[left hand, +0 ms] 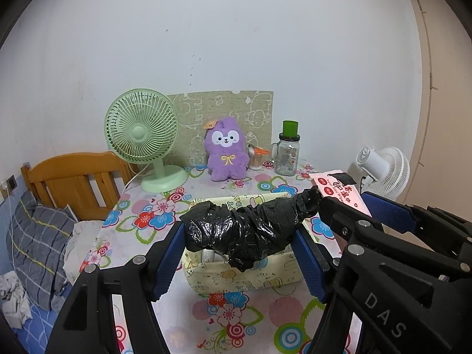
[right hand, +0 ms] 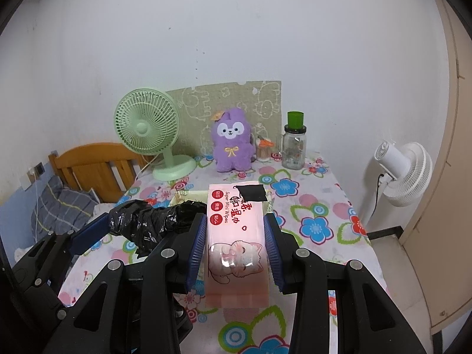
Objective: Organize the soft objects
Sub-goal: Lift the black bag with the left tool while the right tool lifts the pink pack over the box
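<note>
Currently, a crumpled black plastic bundle is clamped between the 2 blue pads of the left gripper, whose jaws are closed only as far as the bundle's width. The bundle is held in the air above a pale yellow fabric box printed with cartoon animals, which is set on the flowered tablecloth. A pink pack of wet wipes is gripped lengthwise by the right gripper, its jaws pressed against the pack's 2 long sides. The pack is held just to the right of the bundle, over the right end of the box, and its far end is seen beside the bundle's tip in the left wrist view. At the back of the table, a green fan, a purple plush toy, a small cotton swab container and a glass jar with a green cap are lined up against the wall. A white fan is seen beyond the table's right edge.
</note>
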Demonstrator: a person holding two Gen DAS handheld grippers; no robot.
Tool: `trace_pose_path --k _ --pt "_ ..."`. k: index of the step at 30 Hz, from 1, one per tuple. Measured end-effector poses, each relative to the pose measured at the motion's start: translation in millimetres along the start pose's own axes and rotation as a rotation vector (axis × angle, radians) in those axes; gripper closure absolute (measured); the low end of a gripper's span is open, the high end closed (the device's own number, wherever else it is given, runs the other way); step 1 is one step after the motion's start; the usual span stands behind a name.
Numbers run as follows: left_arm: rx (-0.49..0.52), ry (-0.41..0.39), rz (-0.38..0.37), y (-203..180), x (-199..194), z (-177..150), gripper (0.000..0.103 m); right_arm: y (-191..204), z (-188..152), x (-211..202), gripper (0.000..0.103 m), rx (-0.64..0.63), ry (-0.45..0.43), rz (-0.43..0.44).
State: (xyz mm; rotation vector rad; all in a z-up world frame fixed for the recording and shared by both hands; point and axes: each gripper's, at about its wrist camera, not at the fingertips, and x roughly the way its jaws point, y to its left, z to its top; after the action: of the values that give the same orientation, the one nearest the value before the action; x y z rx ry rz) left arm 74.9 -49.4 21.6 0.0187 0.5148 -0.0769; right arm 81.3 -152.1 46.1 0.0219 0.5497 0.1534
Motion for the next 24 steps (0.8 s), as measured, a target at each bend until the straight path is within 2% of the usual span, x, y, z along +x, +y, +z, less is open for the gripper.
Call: trace_pose_path --k 24 --pt "-0.03 0.088 -0.005 9.8 73.5 14.0 0.029 -10.2 27.5 82.2 0.061 0.011 0.076 0.013"
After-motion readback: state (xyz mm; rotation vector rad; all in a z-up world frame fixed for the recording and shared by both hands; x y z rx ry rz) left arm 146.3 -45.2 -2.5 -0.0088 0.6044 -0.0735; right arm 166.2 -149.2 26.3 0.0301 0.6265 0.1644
